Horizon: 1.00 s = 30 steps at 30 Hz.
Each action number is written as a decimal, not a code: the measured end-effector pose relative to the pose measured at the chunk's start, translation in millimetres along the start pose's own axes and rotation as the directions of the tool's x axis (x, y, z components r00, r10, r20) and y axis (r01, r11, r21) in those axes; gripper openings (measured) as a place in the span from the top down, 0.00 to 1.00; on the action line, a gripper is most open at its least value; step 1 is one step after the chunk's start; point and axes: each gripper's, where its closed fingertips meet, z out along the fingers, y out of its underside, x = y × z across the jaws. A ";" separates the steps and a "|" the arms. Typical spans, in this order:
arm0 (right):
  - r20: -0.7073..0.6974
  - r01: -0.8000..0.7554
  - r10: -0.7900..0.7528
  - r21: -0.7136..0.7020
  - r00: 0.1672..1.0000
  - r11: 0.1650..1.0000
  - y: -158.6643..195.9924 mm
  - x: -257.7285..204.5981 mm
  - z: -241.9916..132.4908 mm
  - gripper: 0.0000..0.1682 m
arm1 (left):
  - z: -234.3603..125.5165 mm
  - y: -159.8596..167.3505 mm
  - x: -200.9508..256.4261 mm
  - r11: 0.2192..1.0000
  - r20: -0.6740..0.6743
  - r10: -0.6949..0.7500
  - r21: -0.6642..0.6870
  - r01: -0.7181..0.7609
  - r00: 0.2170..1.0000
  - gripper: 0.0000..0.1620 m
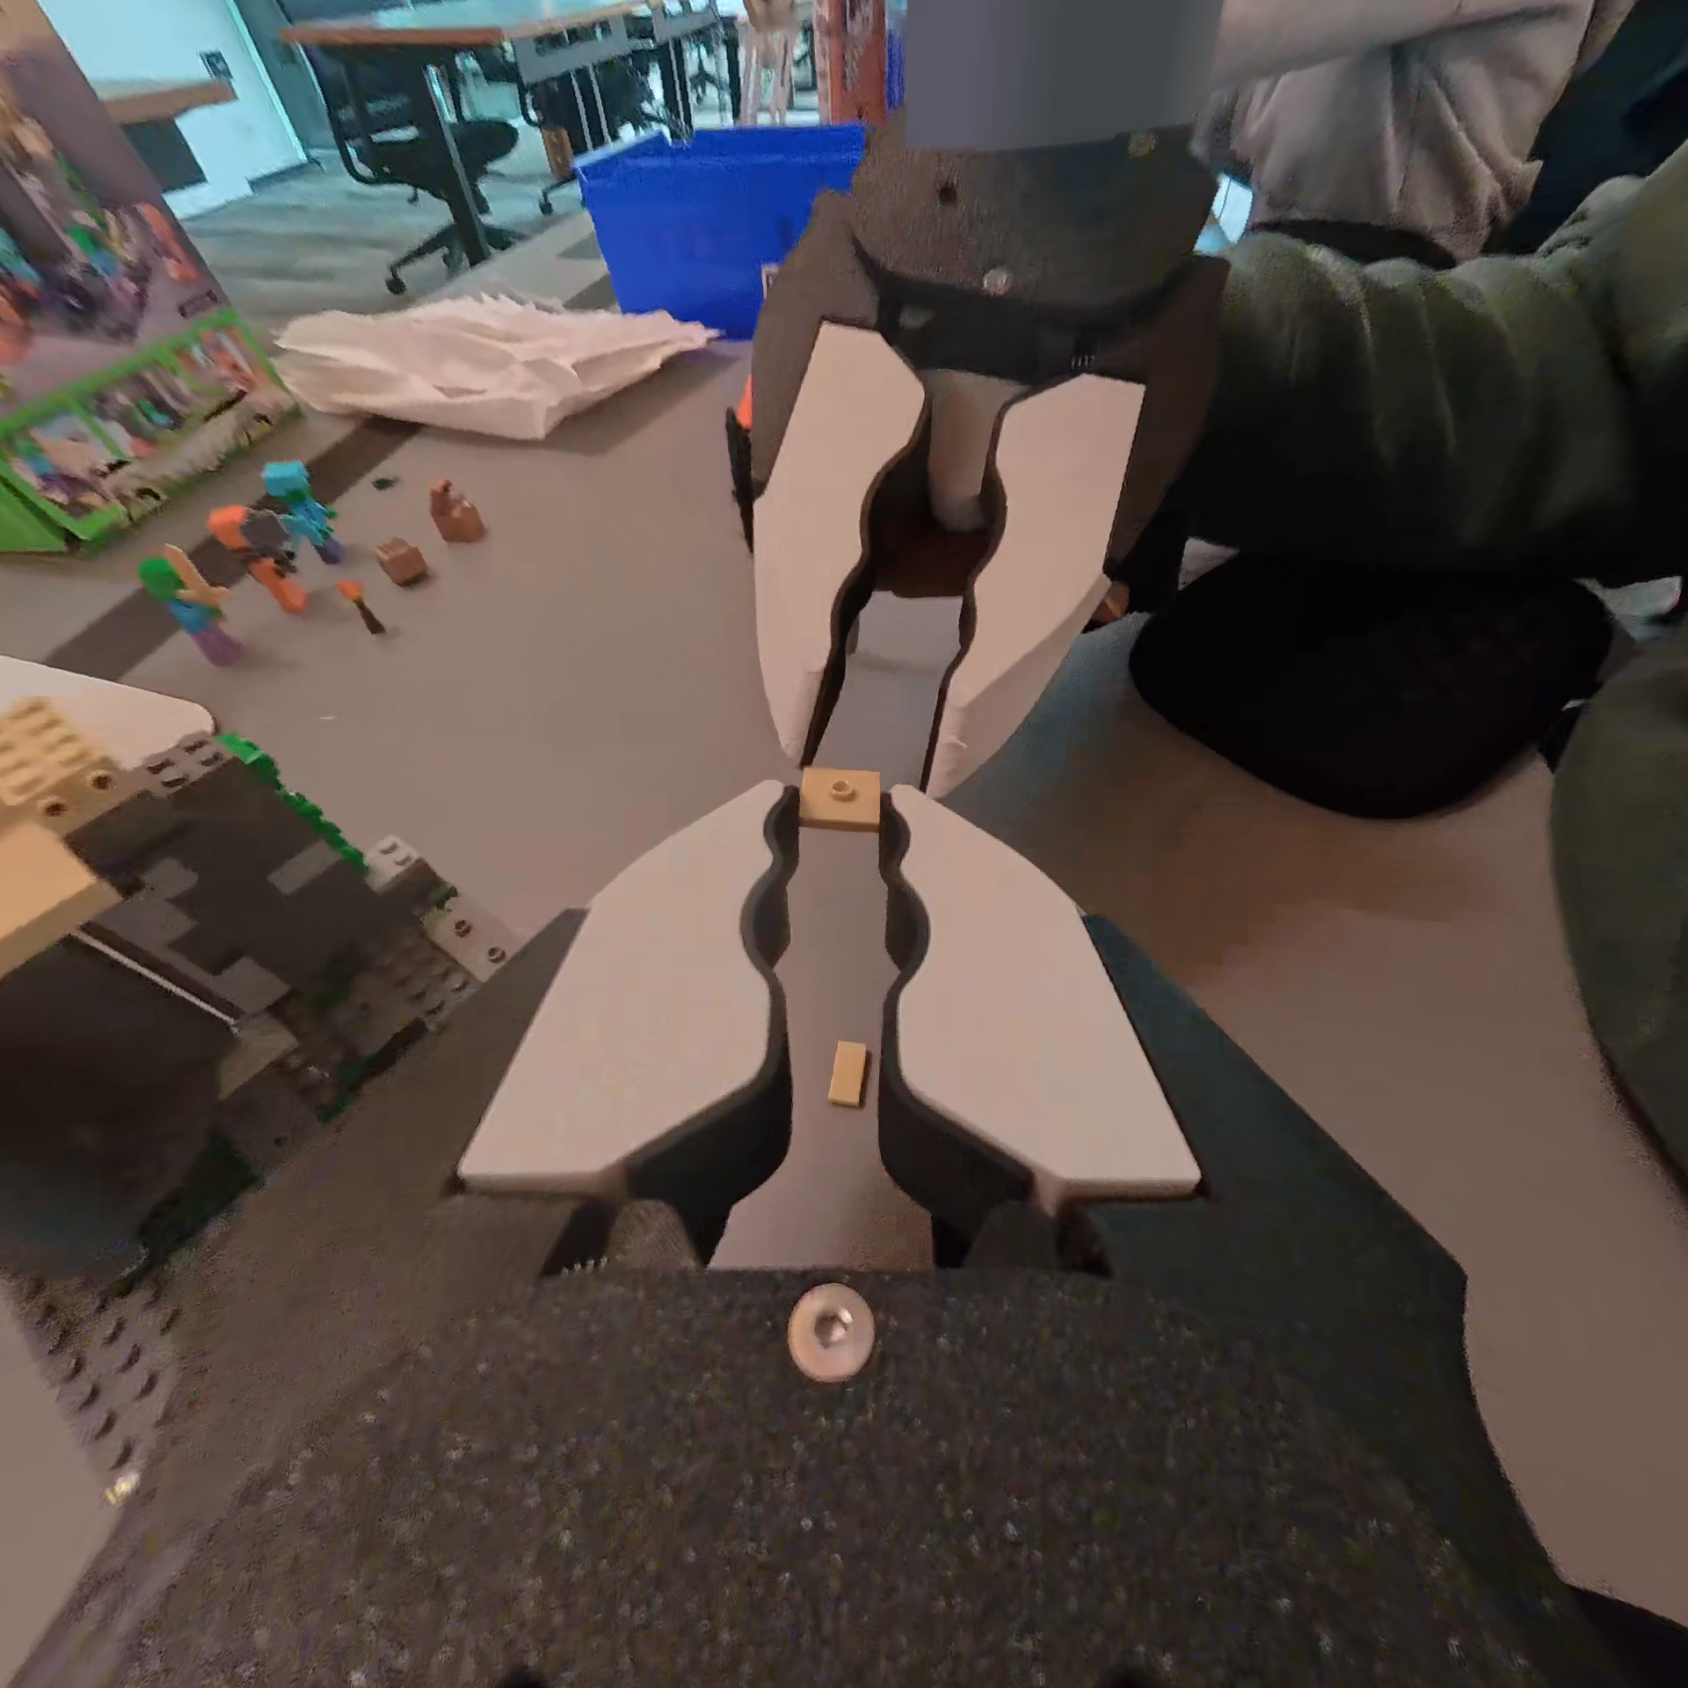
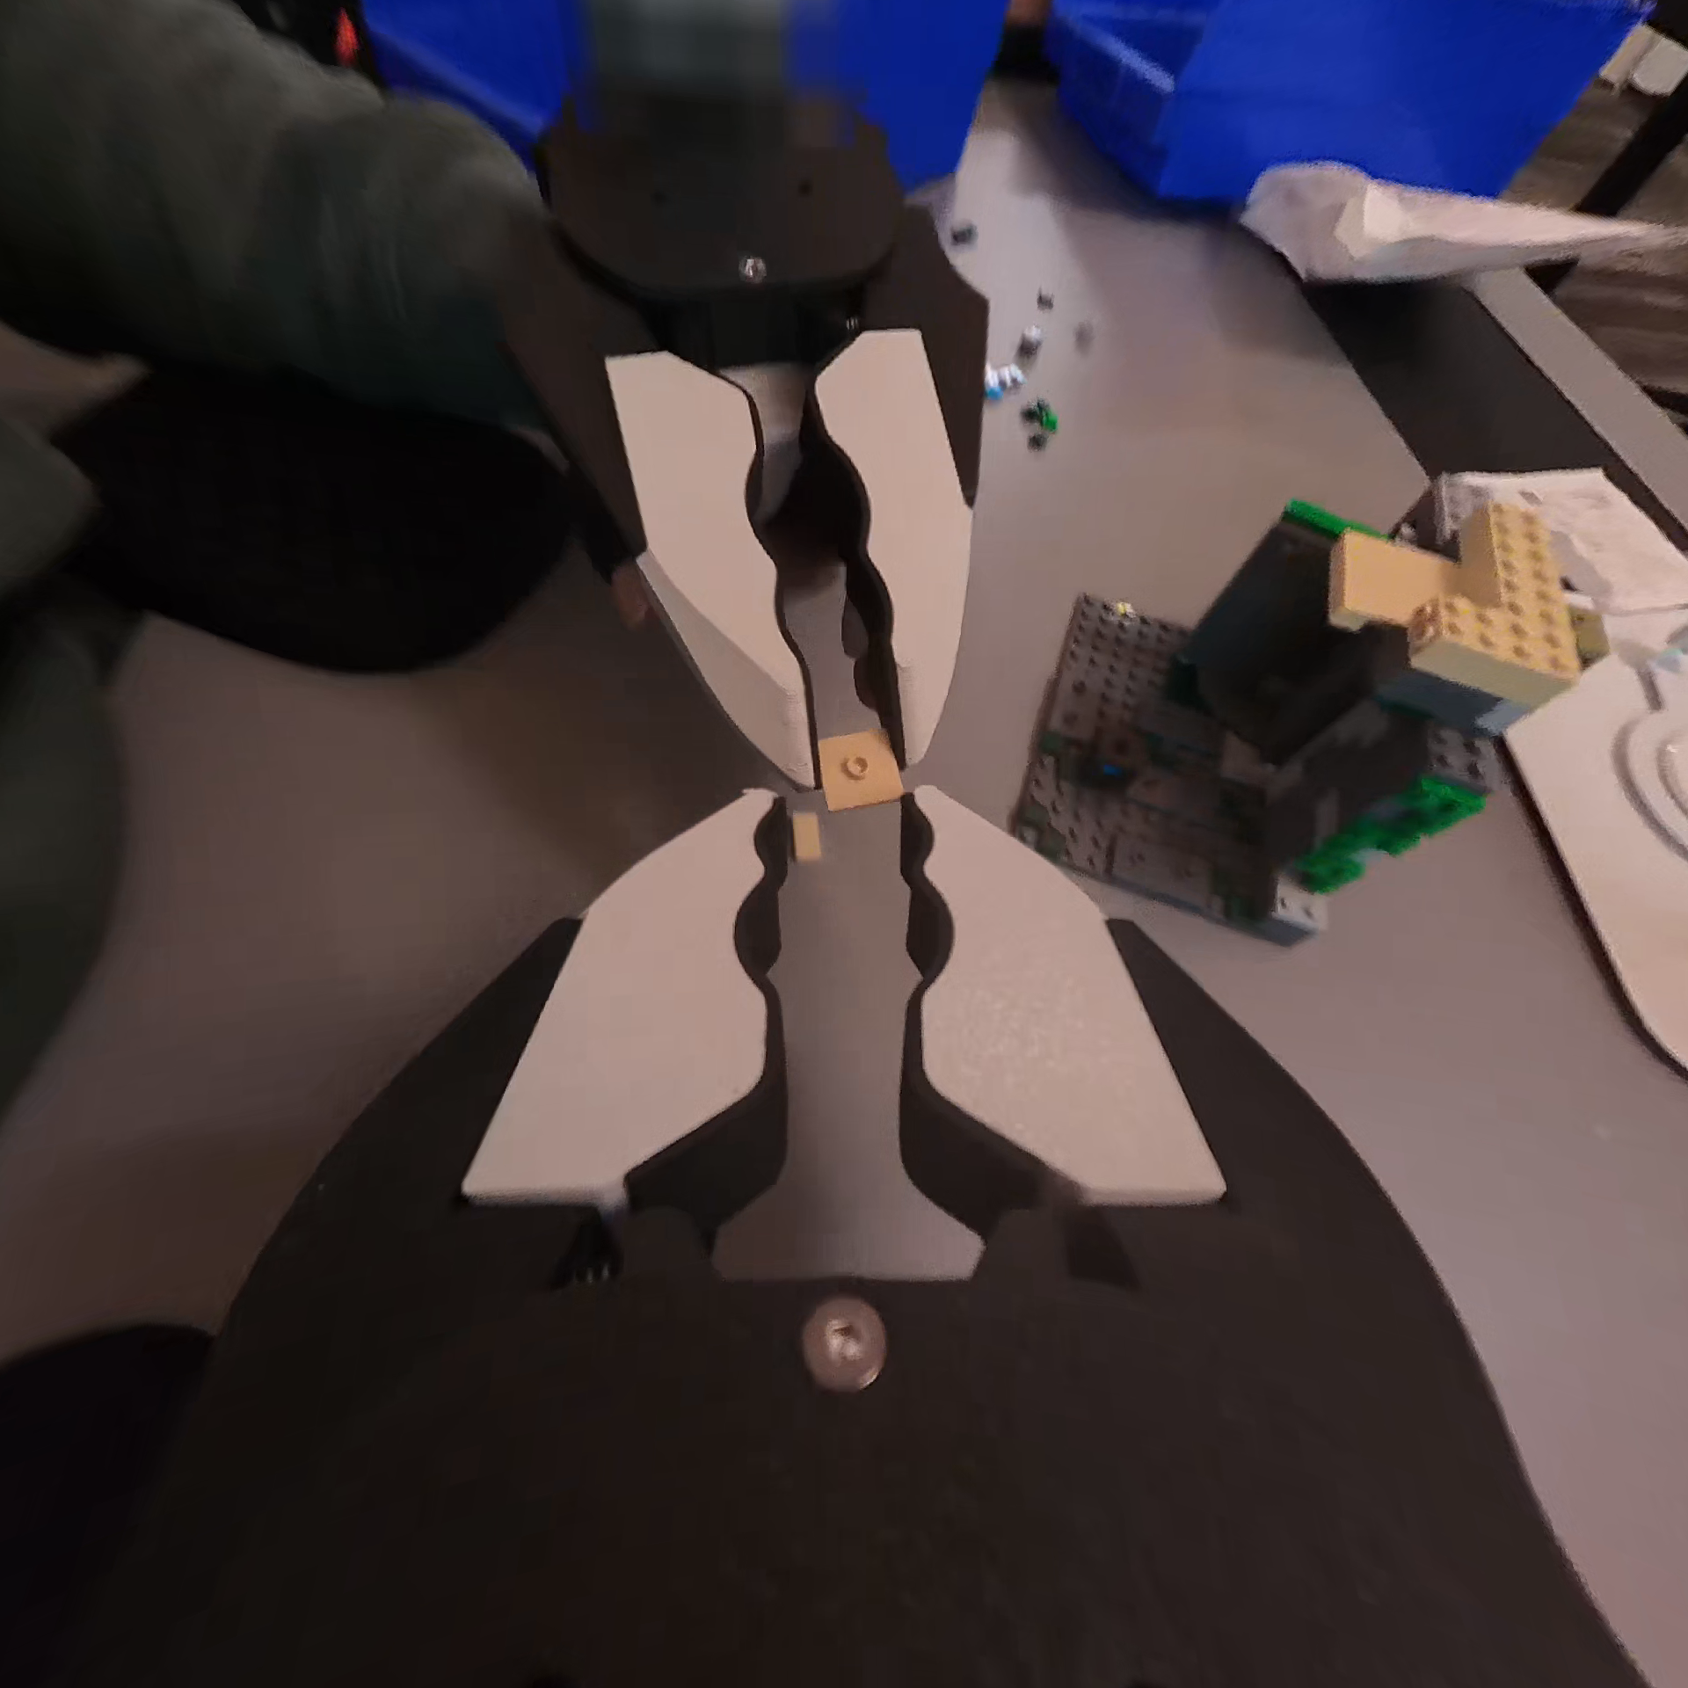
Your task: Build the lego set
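Observation:
My left gripper is shut on a small tan square plate with one centre stud, held by its edges above the grey table. My right gripper faces it tip to tip, slightly open and empty, its tips just short of the plate. In the right wrist view, my right gripper sits just below the plate, which the left gripper holds. A small tan tile lies on the table under the left fingers; it also shows in the right wrist view.
The grey, green and tan Lego build on its baseplate stands to the right, on the left in the left wrist view. Minifigures, the set box, white bags, blue bins, loose pieces and a booklet lie around. Less than 4 cm separates the two grippers' tips. Both grippers' tips are roughly 8 cm from the small tan tile. It is also in sight in the right wrist view.

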 end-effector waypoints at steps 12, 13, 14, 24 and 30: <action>0.050 -0.009 0.013 -0.094 0.999 0.996 29.4 -3.3 3.0 0.86 | 22.8 17.4 7.1 0.993 -0.059 0.089 -0.069 -0.093 0.994 0.90; 0.053 0.001 0.004 -0.102 0.999 0.995 30.6 -4.7 4.7 0.87 | 22.8 17.4 8.1 0.993 -0.064 0.091 -0.068 -0.096 0.994 0.90; 0.054 0.013 -0.008 -0.108 0.999 0.994 31.6 -5.7 6.0 0.87 | 22.7 17.6 8.8 0.993 -0.068 0.094 -0.069 -0.098 0.993 0.90; 0.061 0.038 -0.024 -0.248 0.998 0.968 52.8 -3.1 13.4 0.90 | 8.2 33.9 -0.6 0.979 -0.040 0.088 -0.179 -0.093 0.995 0.87; 0.112 0.095 -0.057 -0.377 0.992 0.921 61.6 -4.1 29.7 0.90 | -14.9 49.2 -11.6 0.952 0.020 0.129 -0.284 -0.118 0.991 0.89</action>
